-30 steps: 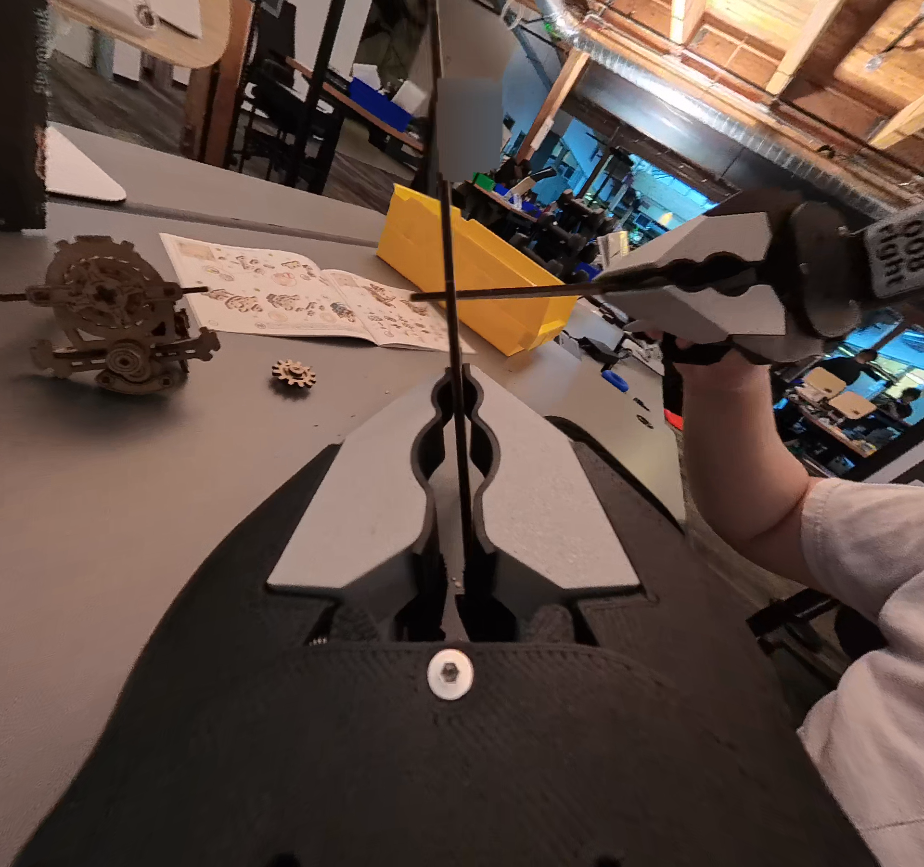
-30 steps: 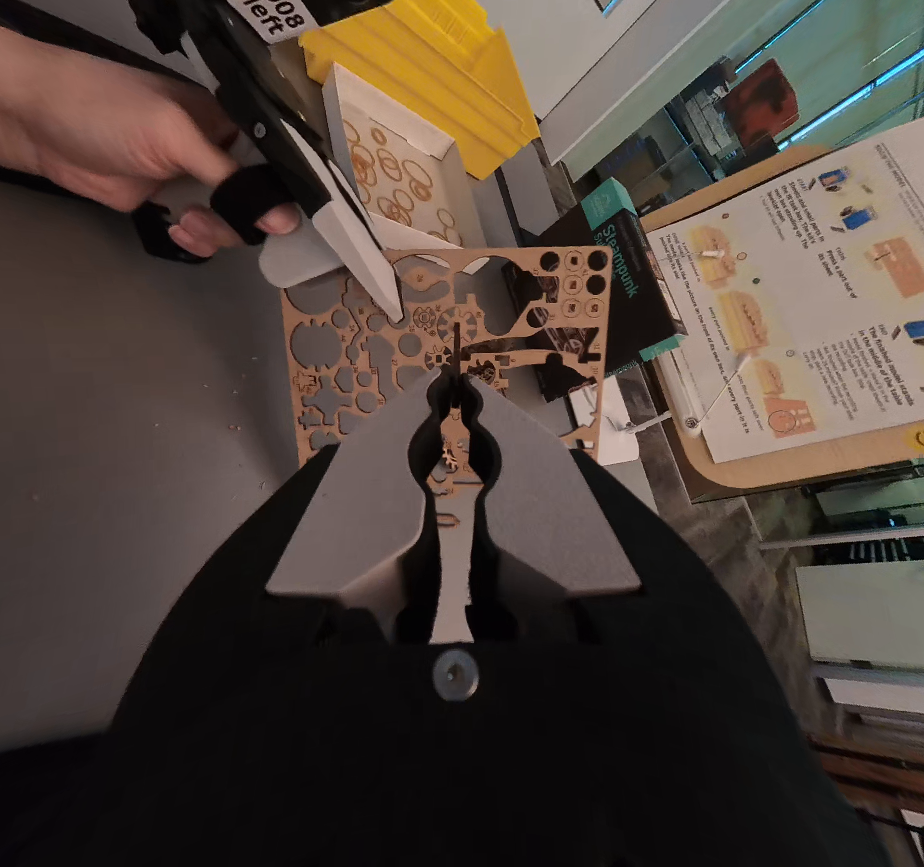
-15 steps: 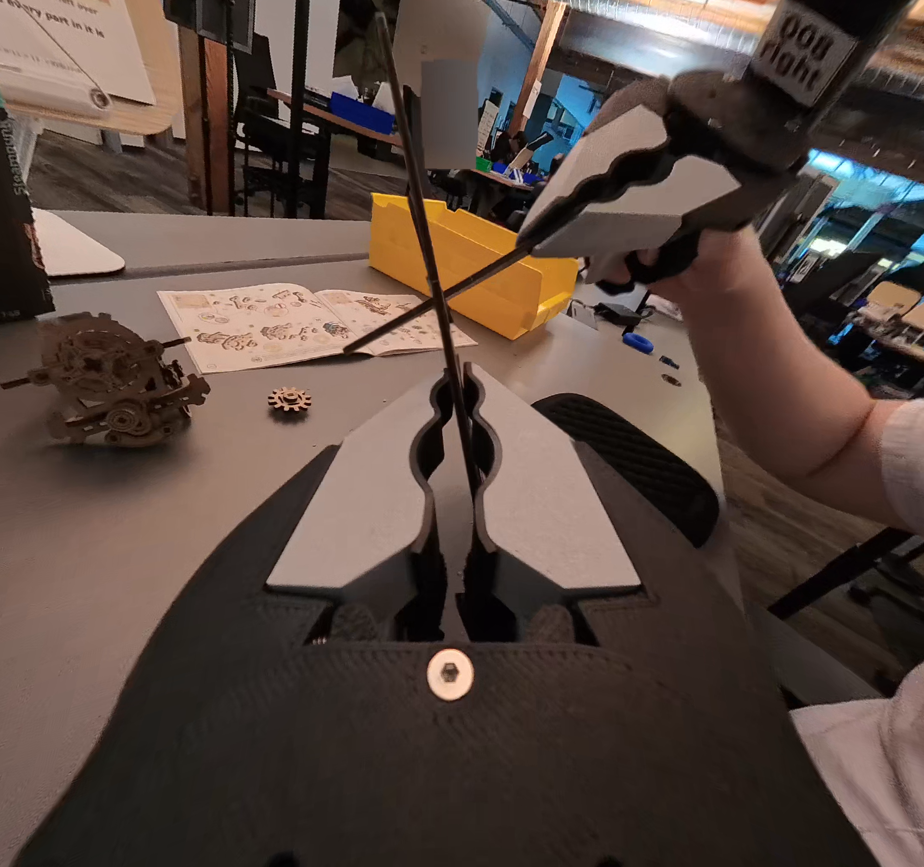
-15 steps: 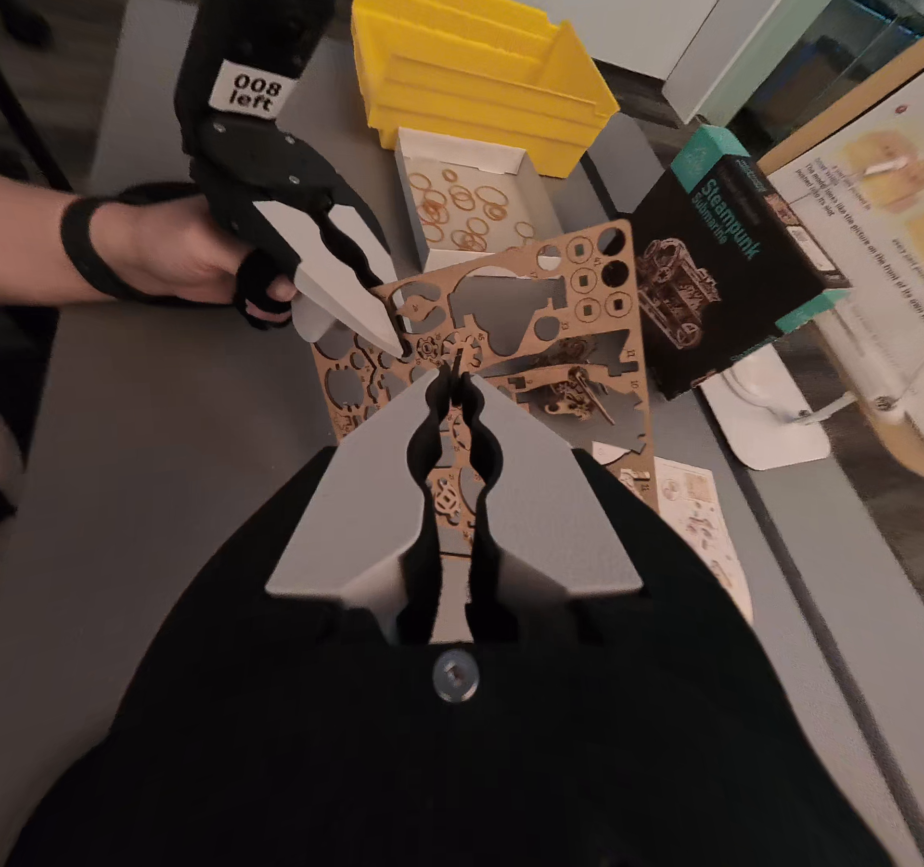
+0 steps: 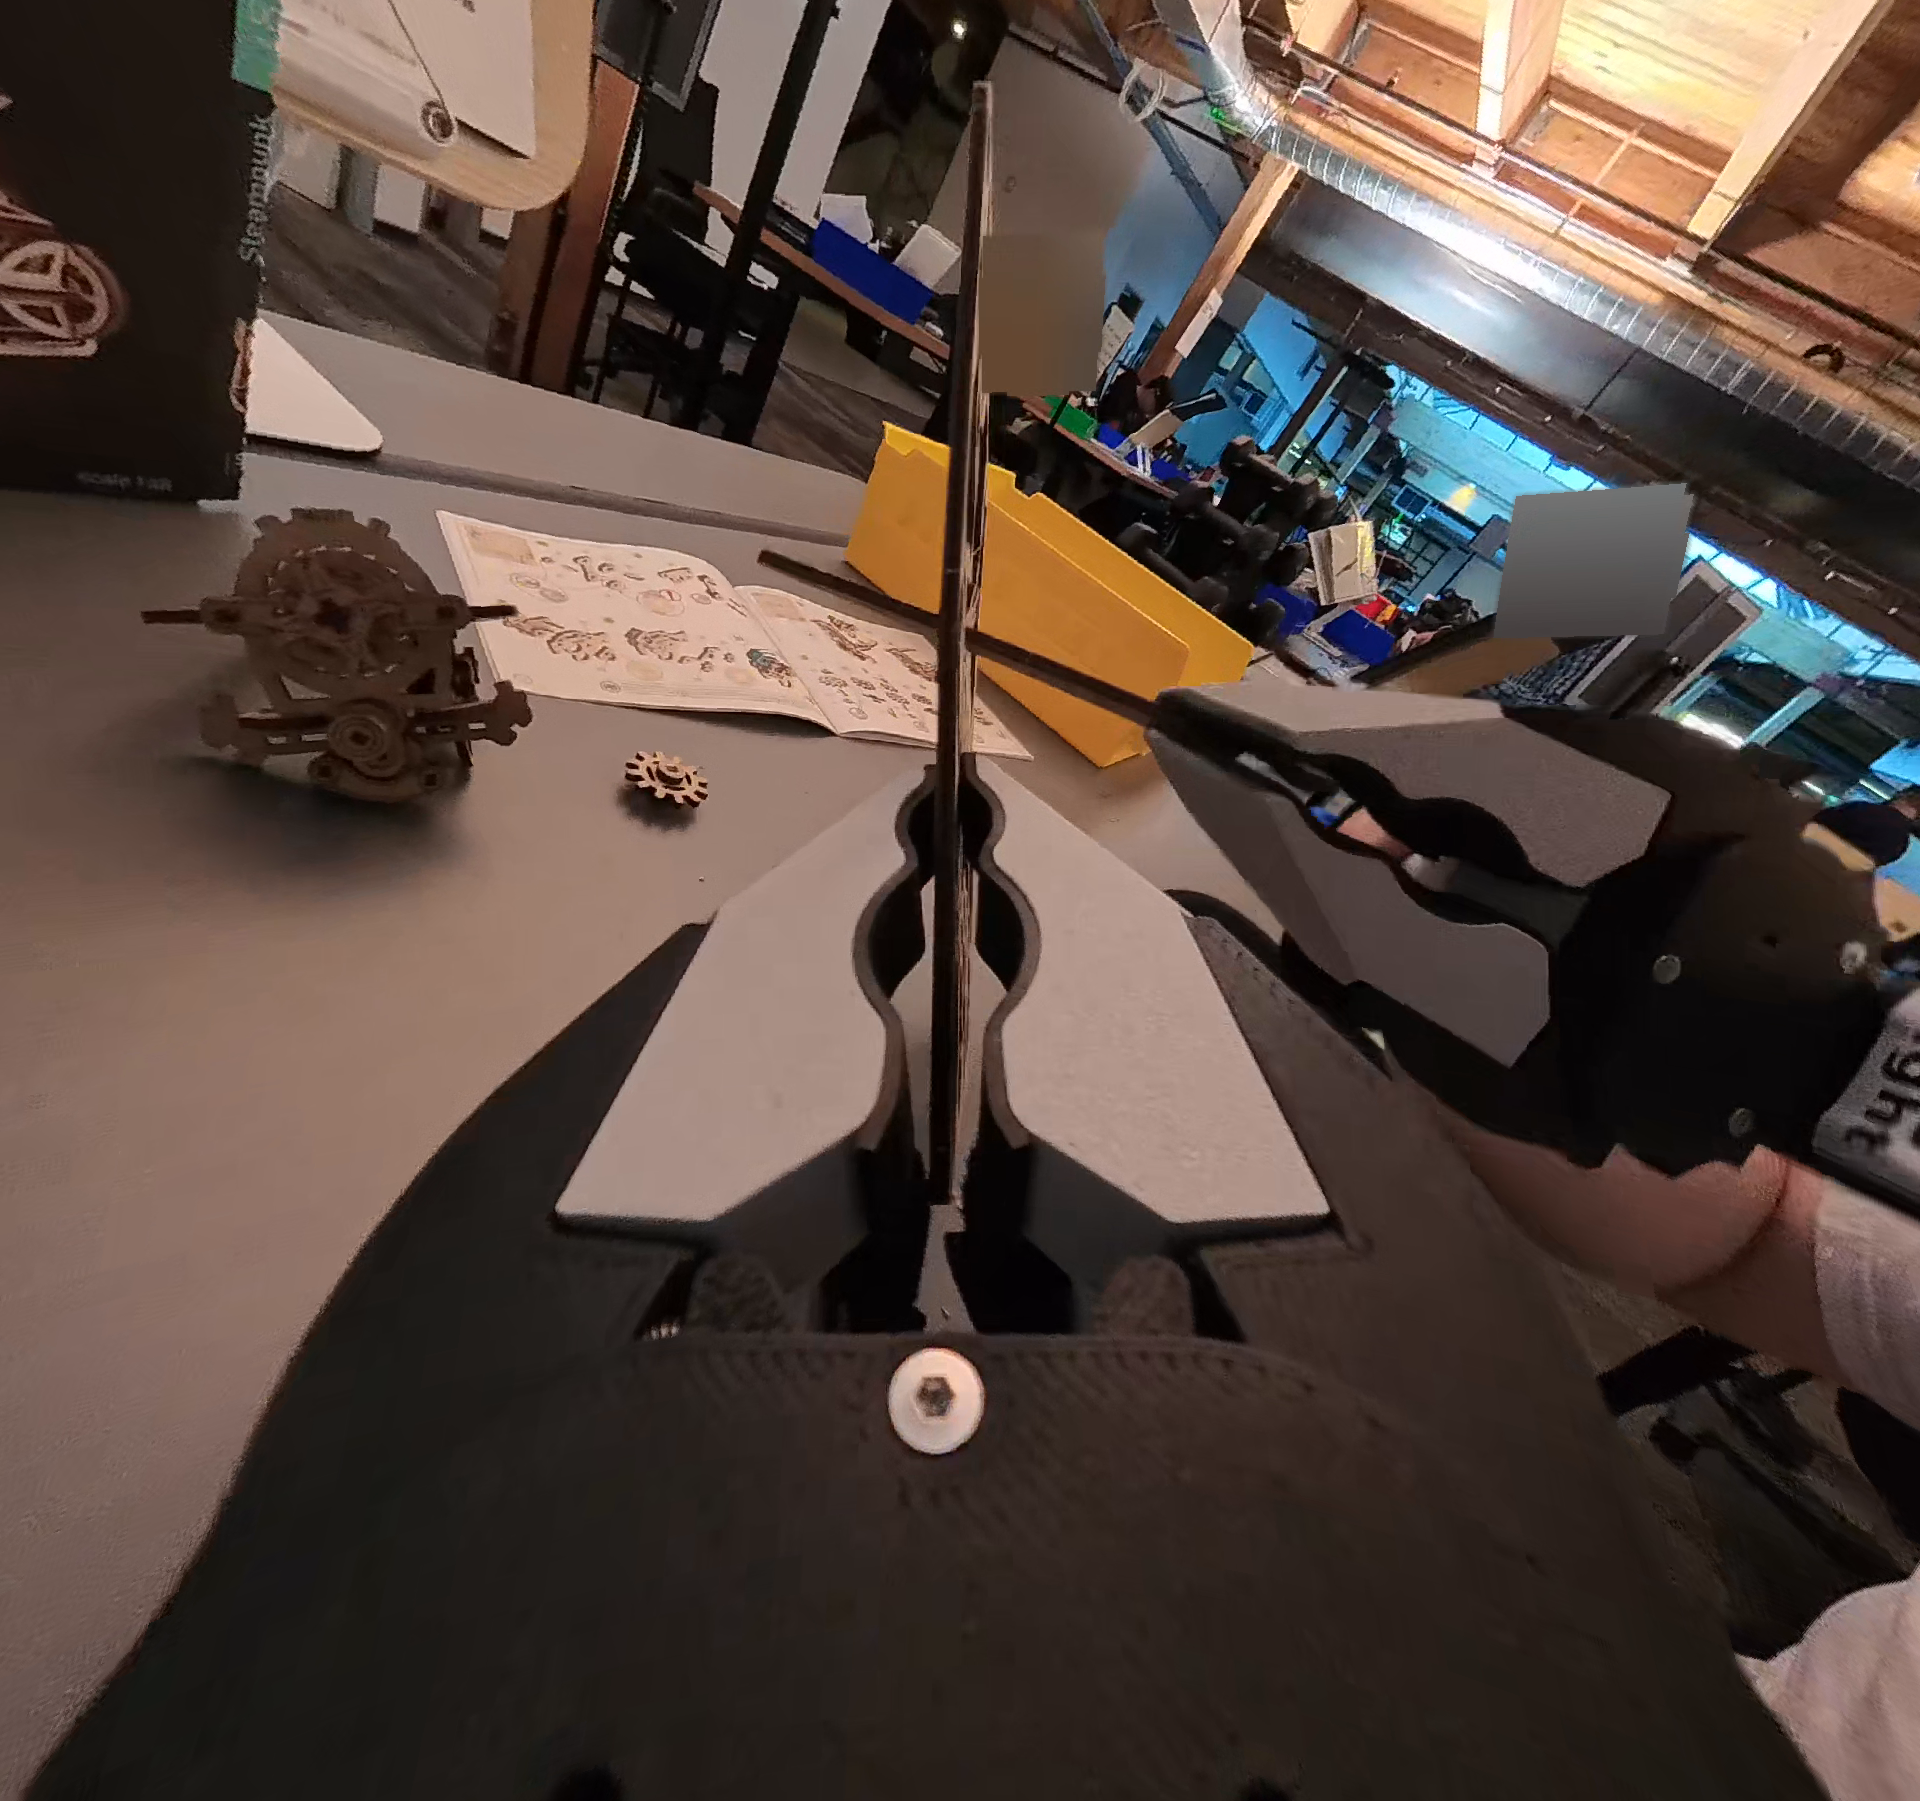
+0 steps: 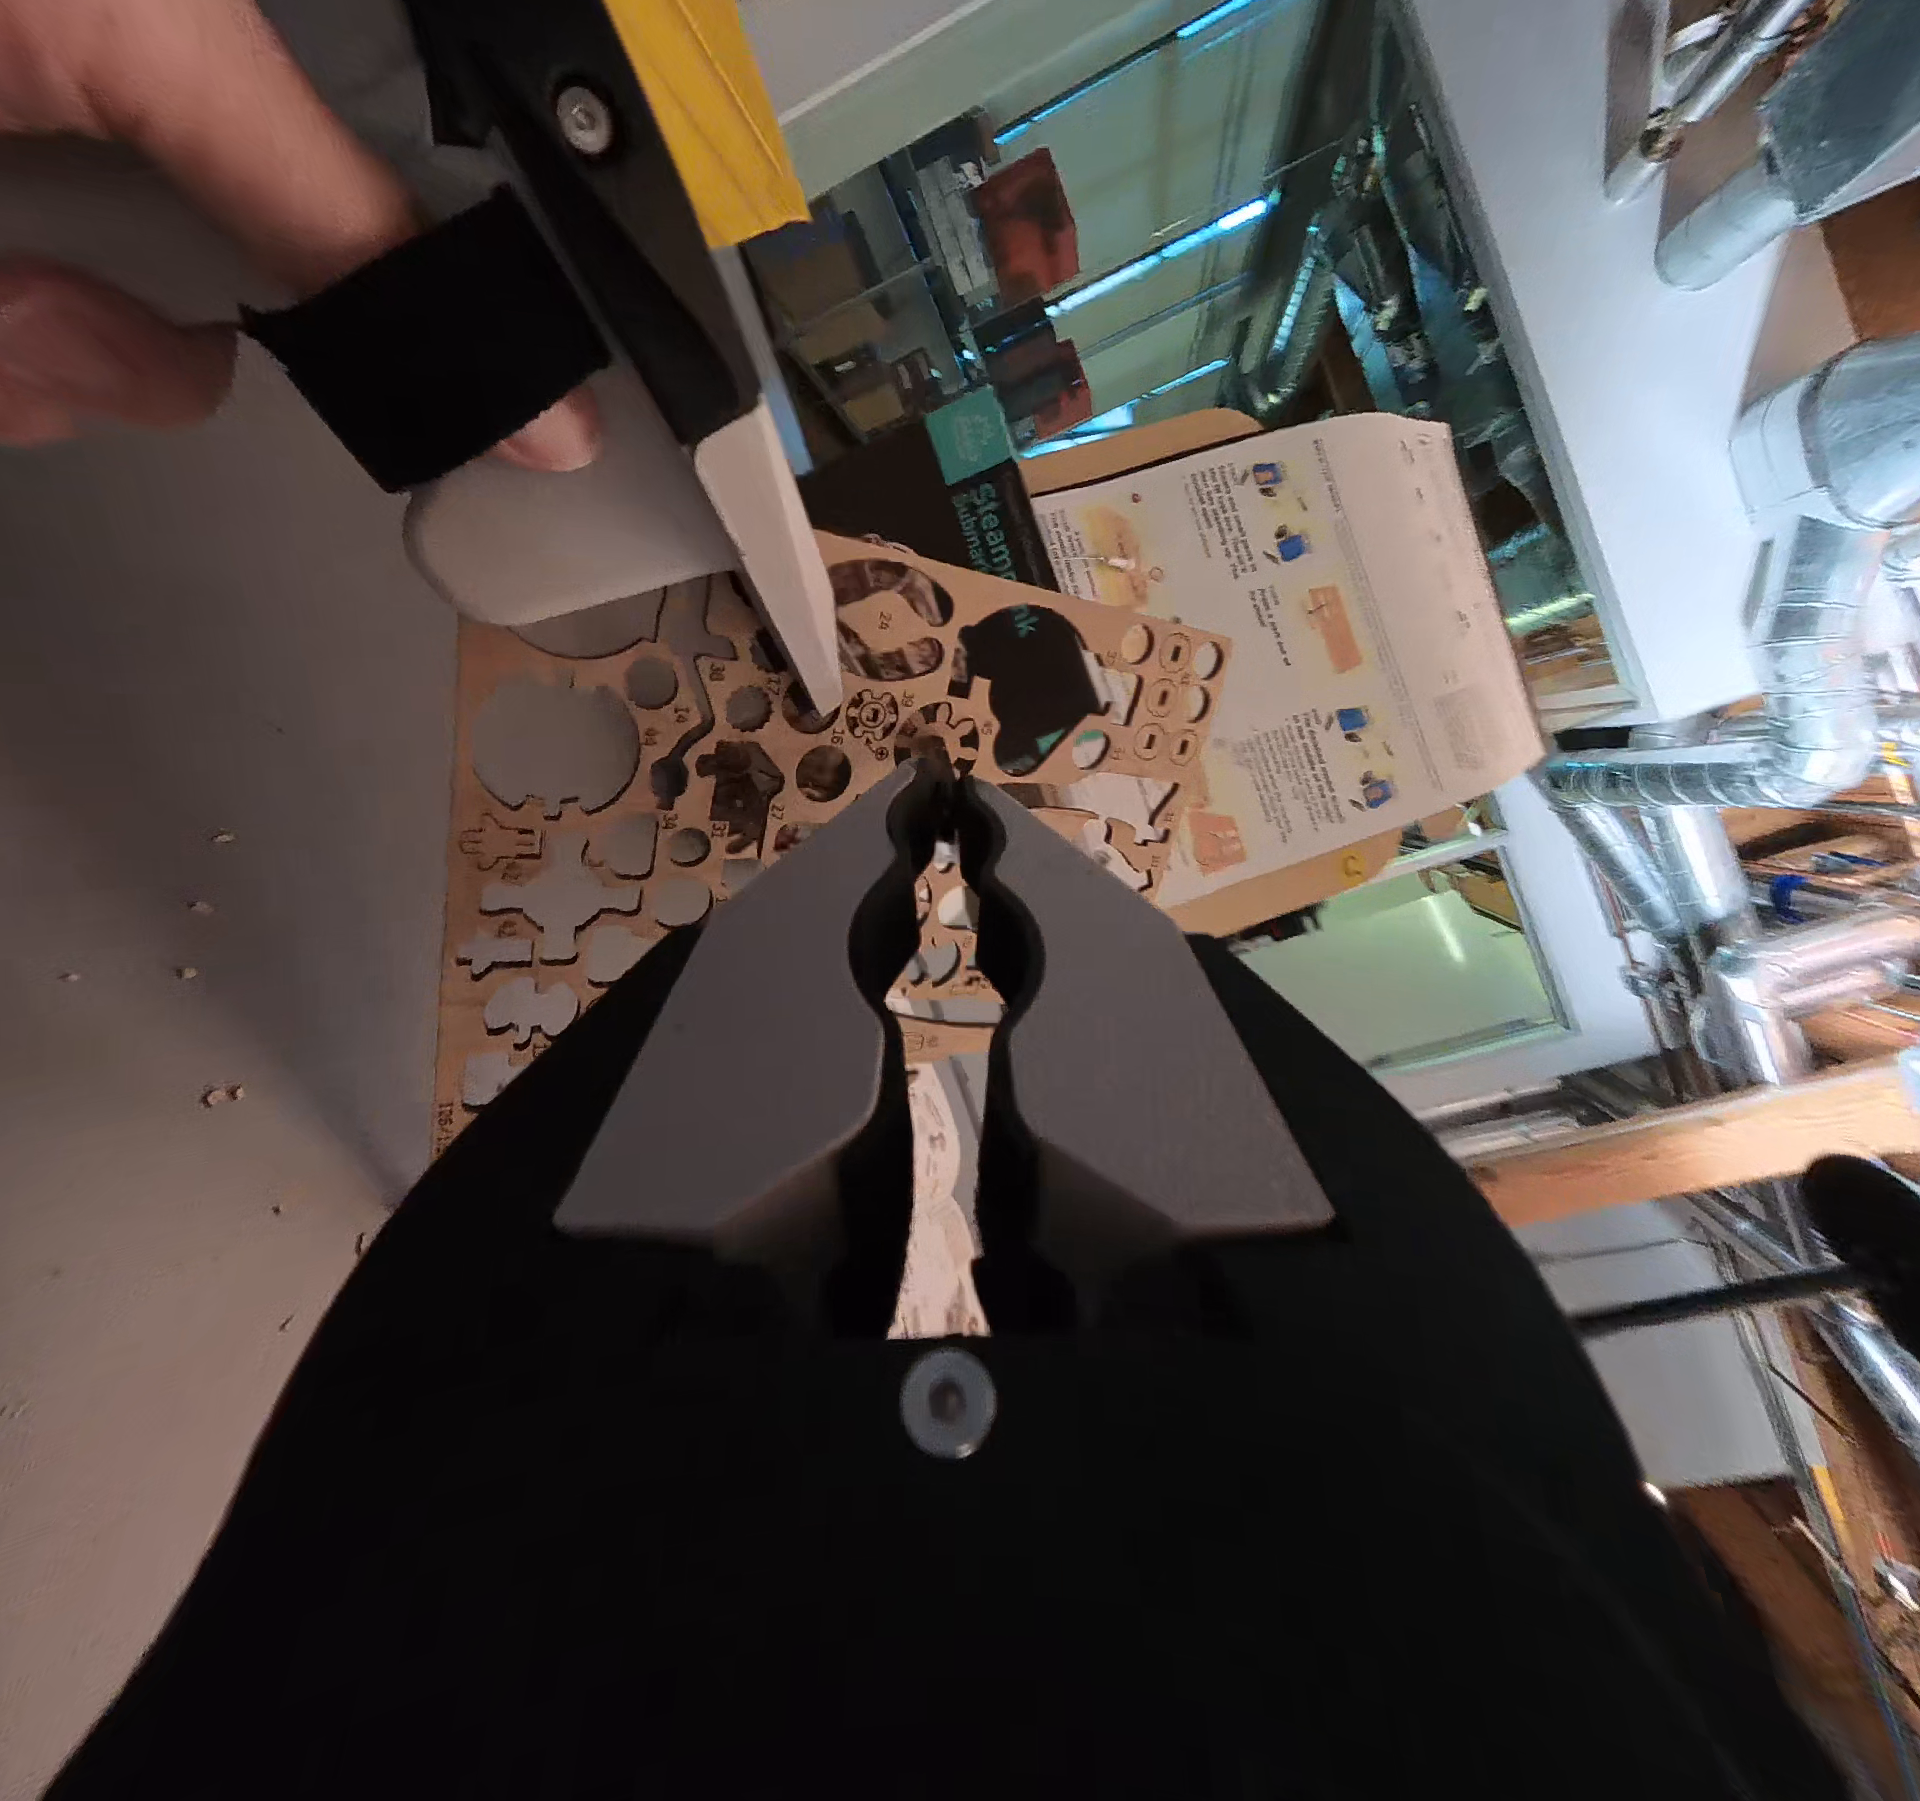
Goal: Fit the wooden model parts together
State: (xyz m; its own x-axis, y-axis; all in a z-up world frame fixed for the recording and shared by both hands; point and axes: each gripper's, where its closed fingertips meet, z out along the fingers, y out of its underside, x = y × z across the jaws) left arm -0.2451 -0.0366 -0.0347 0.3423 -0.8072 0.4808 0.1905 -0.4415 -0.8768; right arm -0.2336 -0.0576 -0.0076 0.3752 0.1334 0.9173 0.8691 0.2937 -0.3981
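Plywood part sheet (image 5: pixel 961 546) stands edge-on, pinched in the closed left claw (image 5: pixel 948 785), while the closed right claw (image 6: pixel 940 780) nips a gear-shaped piece in it, and the half-built model (image 5: pixel 332 655) and loose gear (image 5: pixel 665 772) wait on the bench (image 5: pixel 312 972), so much fitting remains.

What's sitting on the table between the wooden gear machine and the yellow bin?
In the left wrist view, an open instruction booklet and a small loose gear lie between the gear assembly and yellow bin.
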